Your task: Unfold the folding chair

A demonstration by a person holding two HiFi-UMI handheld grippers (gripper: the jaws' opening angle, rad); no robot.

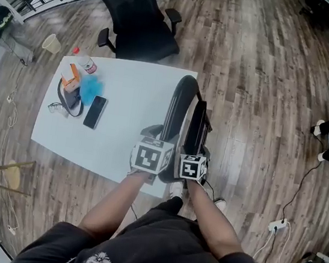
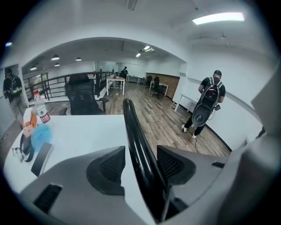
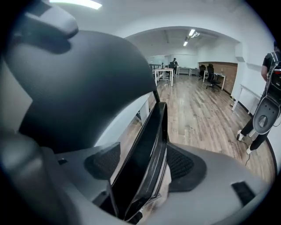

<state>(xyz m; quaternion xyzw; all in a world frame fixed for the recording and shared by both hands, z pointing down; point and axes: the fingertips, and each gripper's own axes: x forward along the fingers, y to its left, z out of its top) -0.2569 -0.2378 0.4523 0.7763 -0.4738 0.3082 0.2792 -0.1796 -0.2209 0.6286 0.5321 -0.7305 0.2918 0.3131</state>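
Observation:
The folded black chair stands upright against the right edge of the white table point(image 1: 133, 93). Its curved tube frame point(image 1: 177, 102) rises on the table side, and the flat seat panel point(image 1: 195, 129) lies folded just right of it. My left gripper point(image 1: 164, 141) straddles the tube frame point(image 2: 134, 132); in the left gripper view the left gripper point(image 2: 139, 160) is open, with a gap showing beside the left pad point(image 2: 107, 165). My right gripper point(image 1: 195, 151) straddles the seat panel's edge point(image 3: 149, 140); the right gripper point(image 3: 142, 160) is open too, and its left pad point(image 3: 103, 160) stands off the panel.
A phone point(image 1: 95, 112), a blue cloth-like thing point(image 1: 90, 89), an orange box point(image 1: 72, 76) and a bottle point(image 1: 86, 62) lie on the table's left part. A black office chair point(image 1: 137, 21) stands behind the table. A person with a backpack point(image 2: 210, 103) stands off to the right.

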